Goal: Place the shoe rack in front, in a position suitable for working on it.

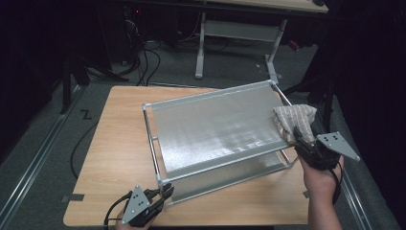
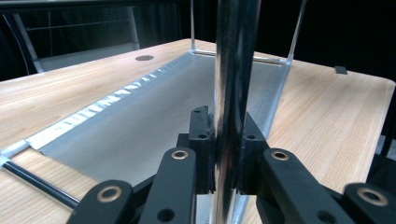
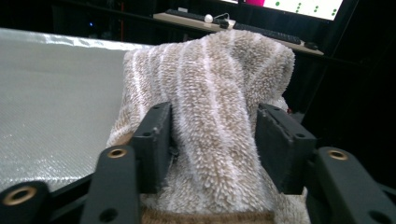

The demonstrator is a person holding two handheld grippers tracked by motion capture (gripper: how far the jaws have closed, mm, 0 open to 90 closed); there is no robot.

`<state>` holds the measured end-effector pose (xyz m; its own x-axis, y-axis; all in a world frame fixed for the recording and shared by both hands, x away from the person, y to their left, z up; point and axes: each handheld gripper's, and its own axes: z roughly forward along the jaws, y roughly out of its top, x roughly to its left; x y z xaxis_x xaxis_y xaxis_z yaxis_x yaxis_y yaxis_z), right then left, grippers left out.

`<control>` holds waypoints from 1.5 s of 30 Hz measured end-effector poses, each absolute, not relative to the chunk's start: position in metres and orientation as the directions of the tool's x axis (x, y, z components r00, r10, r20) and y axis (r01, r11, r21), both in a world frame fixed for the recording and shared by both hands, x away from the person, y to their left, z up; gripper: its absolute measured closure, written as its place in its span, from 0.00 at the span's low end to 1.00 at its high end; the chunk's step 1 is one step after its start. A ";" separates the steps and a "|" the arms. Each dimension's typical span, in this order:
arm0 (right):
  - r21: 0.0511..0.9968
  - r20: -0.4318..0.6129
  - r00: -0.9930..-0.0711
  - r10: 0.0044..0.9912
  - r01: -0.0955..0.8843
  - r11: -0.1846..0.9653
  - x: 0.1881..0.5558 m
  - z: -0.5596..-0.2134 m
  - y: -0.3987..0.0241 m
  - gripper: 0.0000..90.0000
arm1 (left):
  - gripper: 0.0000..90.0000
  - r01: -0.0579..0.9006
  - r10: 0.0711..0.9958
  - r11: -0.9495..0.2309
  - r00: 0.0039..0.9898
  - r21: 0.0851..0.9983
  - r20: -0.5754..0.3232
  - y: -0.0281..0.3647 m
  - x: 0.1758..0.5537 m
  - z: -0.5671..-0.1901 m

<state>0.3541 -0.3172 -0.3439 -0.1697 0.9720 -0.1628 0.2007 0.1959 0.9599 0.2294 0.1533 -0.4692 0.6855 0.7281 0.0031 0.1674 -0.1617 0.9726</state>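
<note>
A two-tier metal rack [image 1: 215, 129] stands on the wooden table [image 1: 115, 143]. At its front left corner my left gripper [image 1: 167, 190] is shut on the shiny upright post [image 2: 231, 70]; in the left gripper view my left gripper [image 2: 223, 126] has the post clamped between its pads. A beige striped towel [image 1: 294, 119] hangs bunched over the top shelf's right edge. My right gripper [image 1: 298, 135] reaches it from the near right. In the right gripper view the fluffy towel [image 3: 210, 93] sits loosely between the wide-set jaws of my right gripper [image 3: 212, 135], not squeezed.
The rack's lower shelf [image 1: 258, 167] rests near the table's front right. A white-legged desk [image 1: 239, 28] and floor cables [image 1: 143, 62] lie beyond the table. A keyboard [image 3: 280, 32] sits on a dark desk behind the towel.
</note>
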 end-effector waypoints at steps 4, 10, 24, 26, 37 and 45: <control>0.961 -0.131 -0.198 0.972 0.216 0.173 0.360 -0.351 -0.319 0.55 | 0.89 0.168 0.727 -0.157 0.687 0.973 -0.001 0.154 0.230 -0.469; 0.964 -0.085 -0.241 0.967 0.225 0.141 0.358 -0.355 -0.312 0.60 | 0.89 0.170 0.721 -0.143 0.693 0.975 -0.015 0.154 0.230 -0.470; 0.967 -0.094 -0.383 0.919 0.184 0.175 0.328 -0.359 -0.242 0.60 | 0.89 0.159 0.722 -0.149 0.692 0.976 -0.003 0.154 0.230 -0.471; 0.967 -0.100 -0.412 0.906 0.173 0.185 0.323 -0.359 -0.228 0.60 | 0.89 0.158 0.722 -0.151 0.692 0.976 0.000 0.154 0.229 -0.471; 0.964 -0.124 -0.581 0.804 0.122 0.236 0.301 -0.360 -0.153 0.60 | 0.89 0.152 0.727 -0.167 0.686 0.974 0.018 0.153 0.229 -0.470; 0.962 -0.137 -0.670 0.729 0.086 0.259 0.284 -0.359 -0.106 0.60 | 0.89 0.150 0.727 -0.169 0.686 0.974 0.021 0.153 0.229 -0.470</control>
